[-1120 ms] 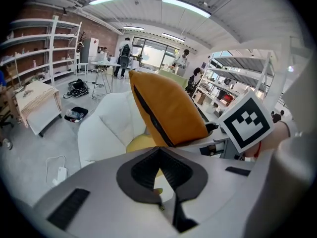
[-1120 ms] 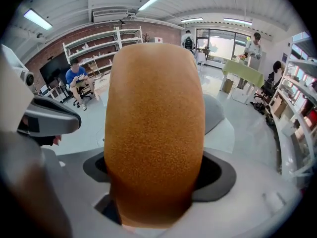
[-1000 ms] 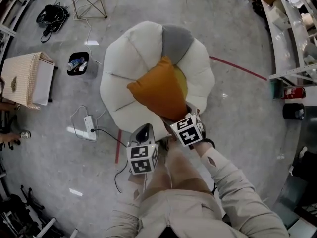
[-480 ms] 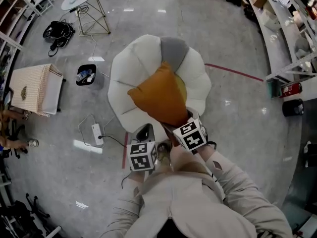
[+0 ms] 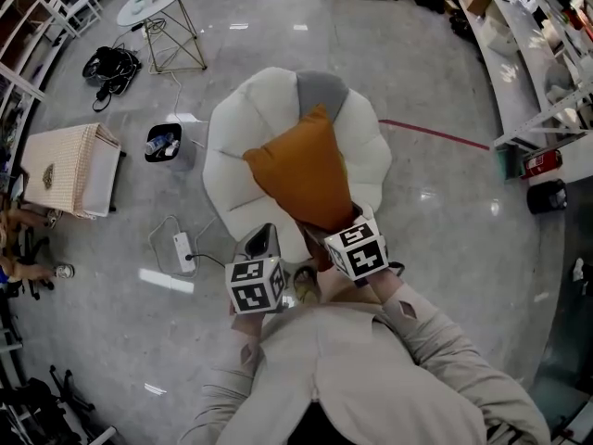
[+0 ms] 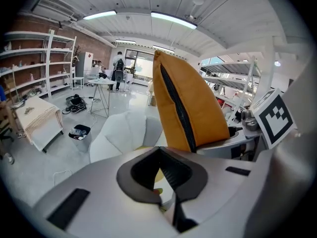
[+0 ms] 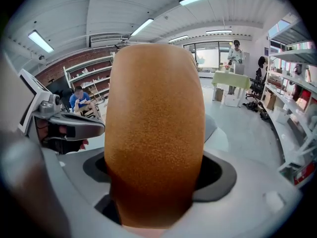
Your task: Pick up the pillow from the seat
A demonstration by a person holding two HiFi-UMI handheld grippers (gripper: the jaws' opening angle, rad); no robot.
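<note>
Right tool (image 7: 156,182) clenched on the orange fabric pillow (image 5: 301,176) (upright over the white petal-shaped seat (image 5: 239,146)); left tool (image 6: 168,182) closed, empty.

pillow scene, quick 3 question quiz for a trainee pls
1. Which one grips the pillow: A left gripper, B right gripper?
2. True or false: the pillow lies flat on the seat.
3. Fill in: the pillow's colour is ___.
Key: 1 B; 2 false, it is held up on edge; 3 orange.
</note>
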